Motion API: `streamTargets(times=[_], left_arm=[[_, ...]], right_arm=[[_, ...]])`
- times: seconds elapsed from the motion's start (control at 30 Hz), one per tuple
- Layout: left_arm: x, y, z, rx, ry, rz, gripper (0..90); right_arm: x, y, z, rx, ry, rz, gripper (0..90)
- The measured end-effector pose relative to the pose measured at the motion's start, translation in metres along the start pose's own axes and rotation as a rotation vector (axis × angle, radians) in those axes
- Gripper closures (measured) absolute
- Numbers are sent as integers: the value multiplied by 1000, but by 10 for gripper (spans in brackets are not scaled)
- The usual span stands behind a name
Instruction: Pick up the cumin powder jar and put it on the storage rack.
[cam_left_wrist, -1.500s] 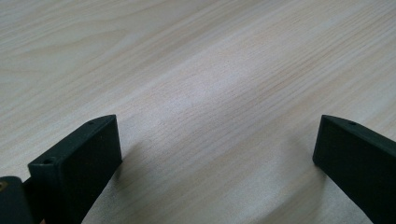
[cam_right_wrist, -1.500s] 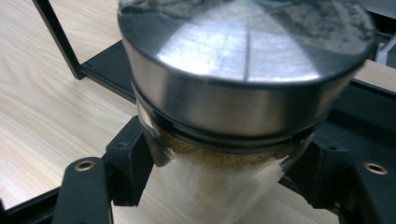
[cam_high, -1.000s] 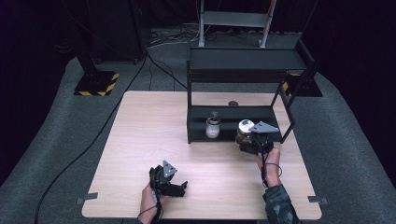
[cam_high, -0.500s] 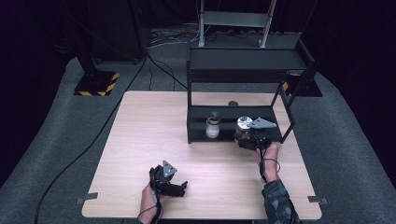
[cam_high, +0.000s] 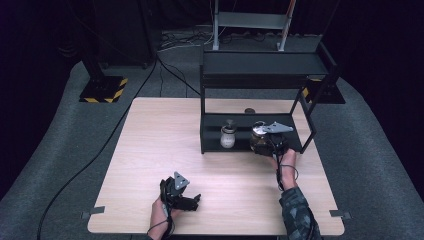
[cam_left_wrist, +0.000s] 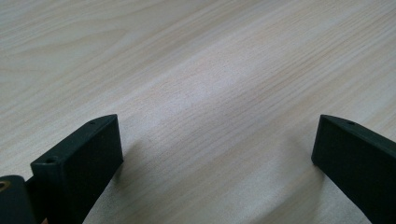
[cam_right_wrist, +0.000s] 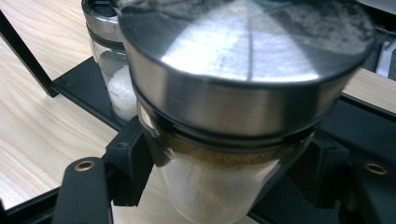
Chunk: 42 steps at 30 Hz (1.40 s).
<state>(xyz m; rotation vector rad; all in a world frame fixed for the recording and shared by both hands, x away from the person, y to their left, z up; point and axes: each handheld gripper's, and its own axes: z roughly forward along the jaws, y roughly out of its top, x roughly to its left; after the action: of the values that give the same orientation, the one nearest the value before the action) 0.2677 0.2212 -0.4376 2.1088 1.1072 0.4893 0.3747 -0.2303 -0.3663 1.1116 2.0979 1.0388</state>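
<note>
Right gripper view puts us directly behind the right hand-held gripper (cam_right_wrist: 219, 182), whose two black jaws are clamped on the glass body of a spice jar (cam_right_wrist: 224, 140), one pad on each flank just under the lid. We note a broad brushed-metal lid (cam_right_wrist: 243, 70) on that jar and a brownish powder inside, its top line sitting just below the lid's rim. Just beyond it stands a second jar (cam_right_wrist: 109, 60) with a dark-topped metal cap and white grains inside; we cannot tell whether the two jars touch. From the high view we place the right hand-held gripper (cam_high: 267, 142) at the front edge of the lower shelf of a black rack (cam_high: 260, 65), the held jar (cam_high: 259, 137) at that shelf's right-hand part and the white-filled jar (cam_high: 228, 136) upright to its left, near but apart. We cannot tell whether the held jar rests on the shelf or hangs just above it. A small dark round object (cam_high: 249, 110) lies on the worktop (cam_high: 165, 150) behind the rack. We record the left hand-held gripper (cam_high: 182, 195) well apart, near the worktop's front edge; the left gripper view shows its jaws spread wide with bare wood grain (cam_left_wrist: 210, 93) between them, grasping nothing.
</note>
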Motion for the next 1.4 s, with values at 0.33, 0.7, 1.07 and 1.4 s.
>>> streamTargets(times=[0.33, 0.7, 1.07, 1.4], left_arm=[[0, 0, 0, -1, 1, 0, 13], [0, 0, 0, -1, 1, -2, 14], [0, 0, 0, -1, 2, 0, 15], [-1, 0, 0, -2, 3, 1, 16]], right_arm=[[-4, 2, 10, 11, 9, 11, 302], [-8, 7, 20, 15, 13, 17, 302], [-10, 10, 31, 26, 22, 26, 302], [-11, 15, 41, 38, 20, 34, 302]])
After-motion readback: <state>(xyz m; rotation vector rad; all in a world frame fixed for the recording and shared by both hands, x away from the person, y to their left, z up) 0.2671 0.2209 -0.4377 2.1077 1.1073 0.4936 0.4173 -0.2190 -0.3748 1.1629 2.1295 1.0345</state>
